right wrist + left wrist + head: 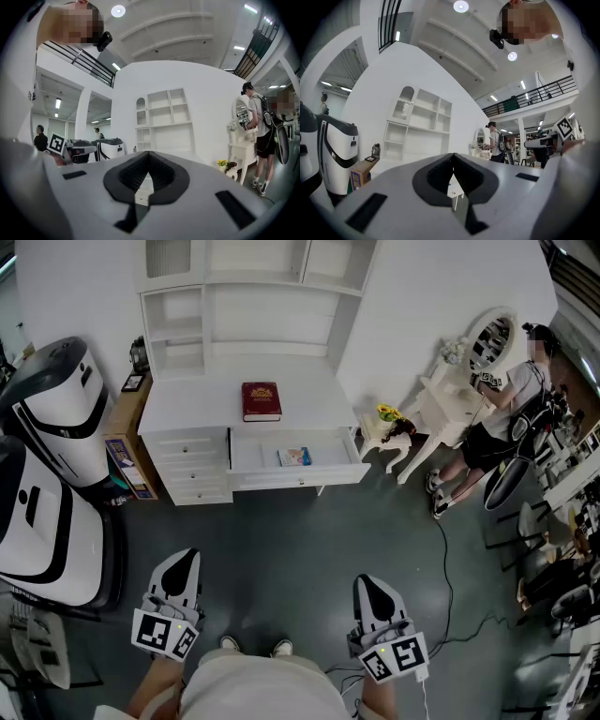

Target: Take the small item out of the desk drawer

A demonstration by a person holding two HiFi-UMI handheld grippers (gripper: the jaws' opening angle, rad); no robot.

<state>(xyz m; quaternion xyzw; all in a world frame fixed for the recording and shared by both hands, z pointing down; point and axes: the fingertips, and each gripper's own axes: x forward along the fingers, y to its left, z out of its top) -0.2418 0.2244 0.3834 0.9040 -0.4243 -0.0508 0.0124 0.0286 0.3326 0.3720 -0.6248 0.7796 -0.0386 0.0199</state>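
Observation:
A white desk (202, 409) with a shelf unit stands against the far wall. Its wide drawer (298, 472) is pulled out, and a small bluish packet (294, 457) lies inside it. A dark red book (261, 401) rests on the desktop. My left gripper (184, 563) and right gripper (375, 589) are held low near my body, well short of the desk, pointing toward it. Both have their jaws together with nothing between them. In the left gripper view the desk (417, 136) shows far ahead; the right gripper view shows the same desk (164, 124).
Two large white and black machines (52, 409) stand at the left with a cardboard box (127, 442) beside the desk. A small white stool with a yellow toy (389, 427) and a vanity table (459, 390) sit at the right, where a person (502, 418) stands. A cable (450, 587) runs across the floor.

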